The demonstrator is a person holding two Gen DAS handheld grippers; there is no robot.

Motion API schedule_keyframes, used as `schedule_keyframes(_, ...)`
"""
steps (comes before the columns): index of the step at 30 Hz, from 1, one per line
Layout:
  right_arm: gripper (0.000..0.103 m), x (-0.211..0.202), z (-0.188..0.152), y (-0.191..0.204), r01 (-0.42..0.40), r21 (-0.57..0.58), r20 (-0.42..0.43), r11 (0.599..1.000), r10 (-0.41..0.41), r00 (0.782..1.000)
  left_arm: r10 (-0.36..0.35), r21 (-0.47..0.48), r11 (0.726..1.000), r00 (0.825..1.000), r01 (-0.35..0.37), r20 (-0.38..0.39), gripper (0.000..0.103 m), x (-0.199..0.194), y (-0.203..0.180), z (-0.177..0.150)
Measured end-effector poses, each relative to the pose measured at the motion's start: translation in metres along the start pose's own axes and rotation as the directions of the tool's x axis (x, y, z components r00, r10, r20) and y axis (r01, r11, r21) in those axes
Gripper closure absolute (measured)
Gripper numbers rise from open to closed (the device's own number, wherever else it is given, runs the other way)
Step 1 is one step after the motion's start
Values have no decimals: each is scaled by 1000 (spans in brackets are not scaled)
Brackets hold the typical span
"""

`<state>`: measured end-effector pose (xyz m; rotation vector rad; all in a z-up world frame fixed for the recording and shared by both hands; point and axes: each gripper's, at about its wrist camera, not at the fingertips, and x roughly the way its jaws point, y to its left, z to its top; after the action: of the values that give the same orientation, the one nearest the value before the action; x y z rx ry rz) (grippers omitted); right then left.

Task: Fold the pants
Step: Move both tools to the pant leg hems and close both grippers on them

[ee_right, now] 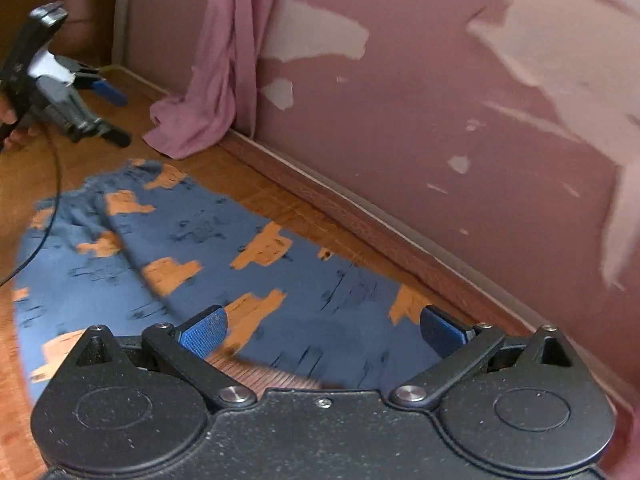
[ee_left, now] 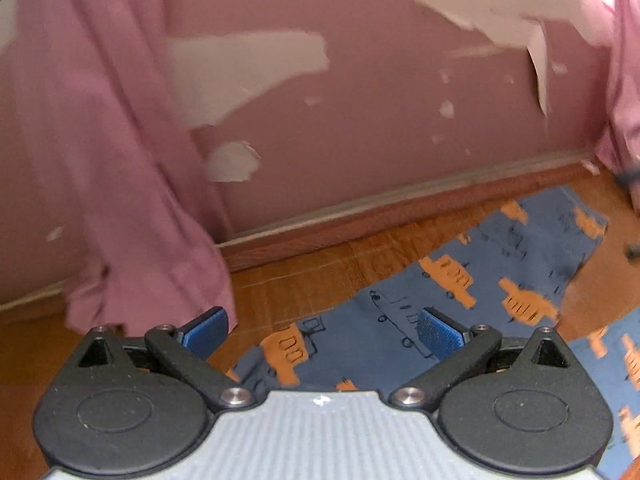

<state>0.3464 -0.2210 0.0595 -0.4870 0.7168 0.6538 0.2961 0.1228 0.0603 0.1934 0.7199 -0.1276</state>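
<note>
A pair of blue pants [ee_right: 192,248] printed with orange vehicles and thin dark line drawings lies spread on a wooden floor [ee_right: 288,200], running alongside a wall. In the right wrist view the cloth fills the middle and lower left, with a soft fold ridge crossing it and one end bunched in wrinkles toward the far left. In the left wrist view the same pants [ee_left: 472,292] stretch from just under the camera out to the right, one flat edge ending near the skirting board [ee_left: 360,220].

The right gripper [ee_right: 323,330] hangs just above the pants, its two blue-padded fingers [ee_right: 204,332] spread wide with nothing between them. The left gripper [ee_left: 322,330] is also spread wide and holds nothing; one blue pad [ee_left: 438,334] is over the cloth, the other over bare floor. Whether either pad touches the fabric cannot be told. From the right wrist view the left gripper [ee_right: 108,112] shows at the far left, above the floor beyond the bunched end, held by a hand [ee_right: 10,120], a thin black cable [ee_right: 56,200] trailing from it across the pants.

A pink curtain [ee_right: 224,60] hangs down to the floor beside the pants. Behind it stands a pink wall [ee_right: 420,100] with patches of peeled paint.
</note>
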Motion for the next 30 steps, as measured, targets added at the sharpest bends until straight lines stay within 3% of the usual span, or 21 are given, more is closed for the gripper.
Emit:
schedule_keyframes(6, 7, 96, 19, -47, -67, -3, -101, 998, 67, 993, -106, 117, 987, 992, 114, -66, 1, 79, -5, 3)
schedule_keyframes(8, 13, 120, 18, -61, -58, 26, -135, 998, 61, 989, -110, 157, 980, 990, 123, -88, 8, 101, -9, 4)
schedule_keyframes(12, 17, 142, 9, -84, -63, 72, -145, 995, 73, 987, -133, 167, 974, 982, 155, -134, 14, 127, -10, 0)
schedule_keyframes(19, 19, 158, -9, -104, -109, 126, -156, 986, 128, 979, -169, 126, 973, 970, 192, -174, 14, 146, -11, -10)
schedule_keyframes(23, 21, 159, -17, -99, -104, 122, -142, 987, 121, 982, -152, 107, 979, 968, 176, -201, 28, 155, -18, -15)
schedule_keyframes(25, 21, 159, -19, -96, -108, 128, -125, 986, 124, 984, -165, 87, 979, 967, 184, -194, 41, 154, -20, -16)
schedule_keyframes(27, 25, 158, -20, -94, -107, 133, -111, 985, 122, 986, -166, 88, 979, 969, 184, -185, 69, 152, -22, -16)
schedule_keyframes(30, 40, 156, -19, -93, -93, 144, -98, 985, 107, 989, -134, 112, 981, 975, 156, -179, 91, 149, -27, -15)
